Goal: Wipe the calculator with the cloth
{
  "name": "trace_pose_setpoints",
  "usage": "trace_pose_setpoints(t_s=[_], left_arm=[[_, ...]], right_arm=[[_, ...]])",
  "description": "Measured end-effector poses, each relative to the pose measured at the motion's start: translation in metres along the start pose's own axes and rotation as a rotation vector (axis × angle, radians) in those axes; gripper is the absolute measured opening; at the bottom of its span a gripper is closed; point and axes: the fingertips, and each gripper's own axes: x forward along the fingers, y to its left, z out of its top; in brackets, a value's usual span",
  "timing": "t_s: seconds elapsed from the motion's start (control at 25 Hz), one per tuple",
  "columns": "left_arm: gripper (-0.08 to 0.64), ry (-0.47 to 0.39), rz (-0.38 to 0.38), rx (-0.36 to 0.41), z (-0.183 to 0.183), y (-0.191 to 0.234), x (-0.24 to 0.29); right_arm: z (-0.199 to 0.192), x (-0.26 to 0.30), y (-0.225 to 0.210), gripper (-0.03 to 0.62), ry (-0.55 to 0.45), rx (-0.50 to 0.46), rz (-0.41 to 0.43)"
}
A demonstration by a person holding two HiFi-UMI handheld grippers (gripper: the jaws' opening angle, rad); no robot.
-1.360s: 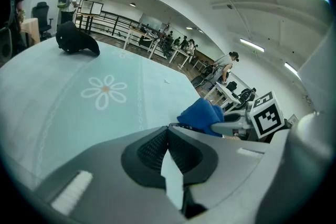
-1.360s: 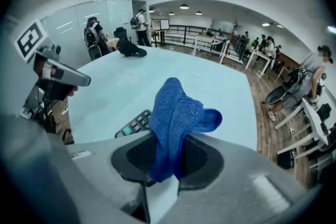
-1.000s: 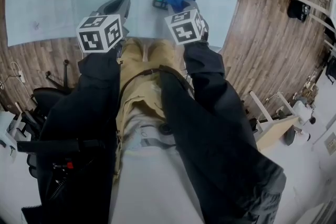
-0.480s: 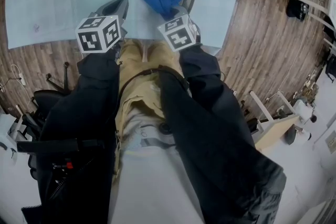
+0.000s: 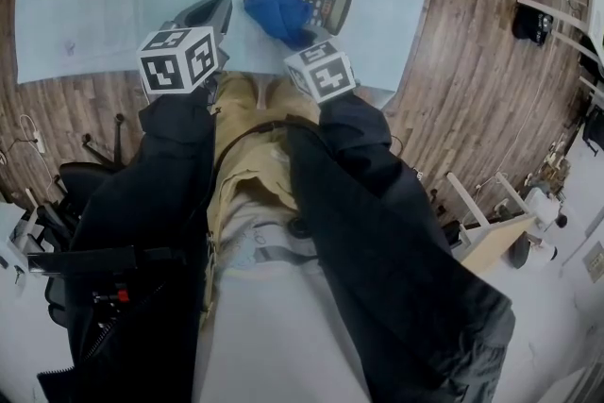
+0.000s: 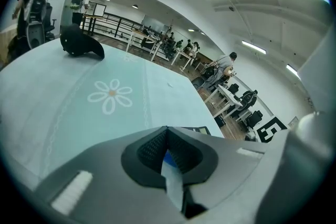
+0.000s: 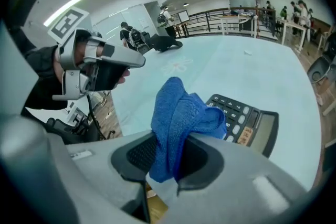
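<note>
The right gripper's [image 7: 168, 150] jaws clench a bunched blue cloth [image 7: 177, 113], upright at frame centre against the left edge of the dark, grey-keyed calculator [image 7: 248, 121], which lies flat on the pale tabletop [image 7: 273, 76]. The left gripper's [image 6: 167, 147] jaws are pressed together, empty.

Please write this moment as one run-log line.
right gripper: shut on cloth | cloth: at calculator's key end, contact unclear | left gripper: shut, empty | calculator: flat on table
</note>
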Motion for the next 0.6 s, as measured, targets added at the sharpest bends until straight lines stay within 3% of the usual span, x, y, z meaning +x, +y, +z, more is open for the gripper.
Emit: trace_pose_setpoints(t_s=[0.2,0.36,0.6], left_arm=[[0.0,-0.054,-0.005,0.005,0.022,0.001,-0.002],[0.0,-0.11,-0.038,0.009,0.058,-0.027,-0.002],[0.0,-0.243,-0.105,0.124,0.131,-0.078,-0.024]], right_arm=[[0.028,-0.026,0.0,0.101,-0.121,0.097,0.012],[0.059,-0.072,-0.02,0.101,-0.246,0.159,-0.015],[0.117,-0.153,-0.04,0.101,-0.466,0.245,-0.103]])
